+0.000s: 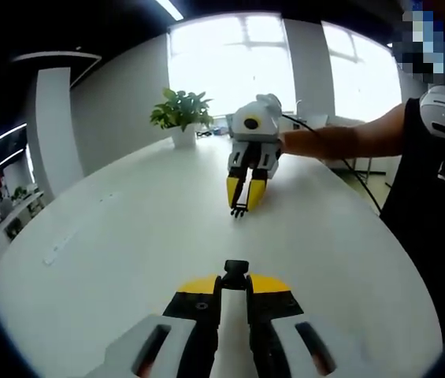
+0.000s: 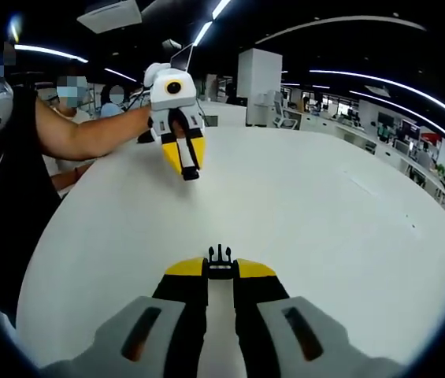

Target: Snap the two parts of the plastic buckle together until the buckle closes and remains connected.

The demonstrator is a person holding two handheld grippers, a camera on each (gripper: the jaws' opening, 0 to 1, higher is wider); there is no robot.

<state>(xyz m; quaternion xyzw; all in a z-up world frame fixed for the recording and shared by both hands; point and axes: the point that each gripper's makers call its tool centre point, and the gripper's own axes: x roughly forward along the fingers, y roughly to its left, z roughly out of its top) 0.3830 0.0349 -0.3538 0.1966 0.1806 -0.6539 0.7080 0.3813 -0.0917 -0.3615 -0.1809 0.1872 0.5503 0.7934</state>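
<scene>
The left claw [image 1: 235, 285] is closed on the socket half of a black plastic buckle [image 1: 235, 273], the piece pinched between its 2 yellow-tipped jaws and jutting just past them above the white counter [image 1: 112, 260]. The same claw appears across the counter in the right gripper view [image 2: 188, 168], angled down toward the counter top with a dark piece showing at its tips.

The right claw [image 2: 220, 271] is likewise closed, gripping the pronged half of the buckle [image 2: 220, 259], whose prongs stick out beyond the jaw tips. In the left gripper view that claw [image 1: 242, 206] points steeply down, the pronged piece [image 1: 239, 211] at its tip close to the counter; whether it touches the surface cannot be told.

The 2 buckle halves are well apart, each held in its own claw, facing one another over the counter. A person's bare forearm [image 1: 340, 142] reaches in behind the right claw, against a dark top [image 1: 427, 205]. A potted plant [image 1: 181, 114] stands at the counter's far edge before bright windows [image 1: 230, 63]. The right gripper view takes in an open office with strip ceiling lights [image 2: 206, 31] and a white column [image 2: 257, 75].
</scene>
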